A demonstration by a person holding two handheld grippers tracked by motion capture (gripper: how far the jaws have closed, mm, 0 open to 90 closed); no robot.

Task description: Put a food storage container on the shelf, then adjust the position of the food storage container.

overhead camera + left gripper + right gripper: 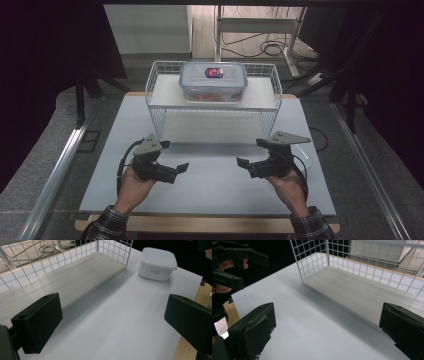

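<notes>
— Container (213, 82), clear-walled with a blue-rimmed lid: seen on the top shelf of the wire rack (215, 112), at the far centre of the table (210, 185). Red-and-blue label on the lid, reddish contents inside.

— And by size, biggest first?

— White table, spanning the near scene, edged in wood at the front. Then the white wire rack, standing along the far side, with a pale board as its lower level.

— Anything smaller?

— White lidded tub (157, 263), resting on the table off the rack's right end, near the right gripper (252, 152).

— And the tools?

— Left gripper (172, 156) and right gripper, held in bare hands low over the near table, well apart, angled toward each other. Jaws spread wide on both, gripping nothing.
</notes>
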